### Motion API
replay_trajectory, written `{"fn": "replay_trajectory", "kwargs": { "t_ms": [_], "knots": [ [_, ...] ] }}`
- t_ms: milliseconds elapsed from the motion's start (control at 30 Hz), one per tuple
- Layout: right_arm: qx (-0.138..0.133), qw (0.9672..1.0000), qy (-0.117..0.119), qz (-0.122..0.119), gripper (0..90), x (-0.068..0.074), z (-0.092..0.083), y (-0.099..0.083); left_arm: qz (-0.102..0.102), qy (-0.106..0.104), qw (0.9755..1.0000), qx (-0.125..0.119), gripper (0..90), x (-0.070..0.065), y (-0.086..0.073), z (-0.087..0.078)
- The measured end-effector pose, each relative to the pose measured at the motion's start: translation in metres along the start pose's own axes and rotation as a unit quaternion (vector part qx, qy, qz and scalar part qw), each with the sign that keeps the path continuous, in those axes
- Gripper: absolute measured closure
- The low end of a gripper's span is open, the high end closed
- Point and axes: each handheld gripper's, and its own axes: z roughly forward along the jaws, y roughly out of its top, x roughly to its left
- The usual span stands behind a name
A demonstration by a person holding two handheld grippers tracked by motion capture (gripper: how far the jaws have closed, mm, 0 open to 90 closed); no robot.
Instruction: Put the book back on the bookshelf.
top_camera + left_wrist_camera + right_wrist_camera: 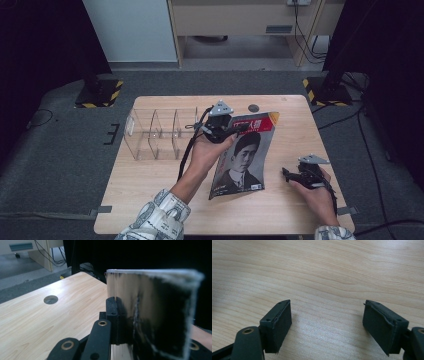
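1. Left gripper [239, 127]: jaws clamped flat on the top edge of the magazine [243, 157], close to its 11 o'clock corner. In the left gripper view one black pad [113, 315] presses the glossy cover [150, 315]; the far jaw is hidden behind the pages.
2. Right gripper [290, 175]: jaws spread wide, nothing between them, bare wood under the pads [278, 325]. It sits on the table at about 4 o'clock, well apart from the magazine.
3. The magazine is at table centre, tilted up: top edge raised in the grip, bottom edge looks to be on or near the wood at 6 o'clock; contact not clear.
4. Handling, my read: light, thin and floppy. The glossy cover is likely slick, so a shallow pinch may slip. Pages could fan or crease if lifted by one corner.
5. Best hold: deep bite on the spine side or mid top edge, all pages caught between the pads. The free gripper could steady the lower edge.
6. The clear divider rack [160, 132] stands at 10 o'clock on the table [150, 200], just beside the left hand [210, 150]; keep the sagging lower edge from snagging its walls.
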Motion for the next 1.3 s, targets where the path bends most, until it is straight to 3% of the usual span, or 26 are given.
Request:
{"fn": "replay_trajectory", "kwargs": {
  "t_ms": [833, 1300],
  "knots": [
    [0.0, 1.0, 0.001, 0.0, 23.3, 0.0, 0.0, 0.0, 0.006, 0.011, 0.9999, -0.009, 86.6, 0.004, 0.013, -0.031],
    [0.003, 1.0, 0.004, 0.001, 23.5, 0.0, 0.0, 0.001, 0.02, 0.007, 0.9998, -0.004, 86.7, -0.003, 0.012, -0.049]
  ]
}}
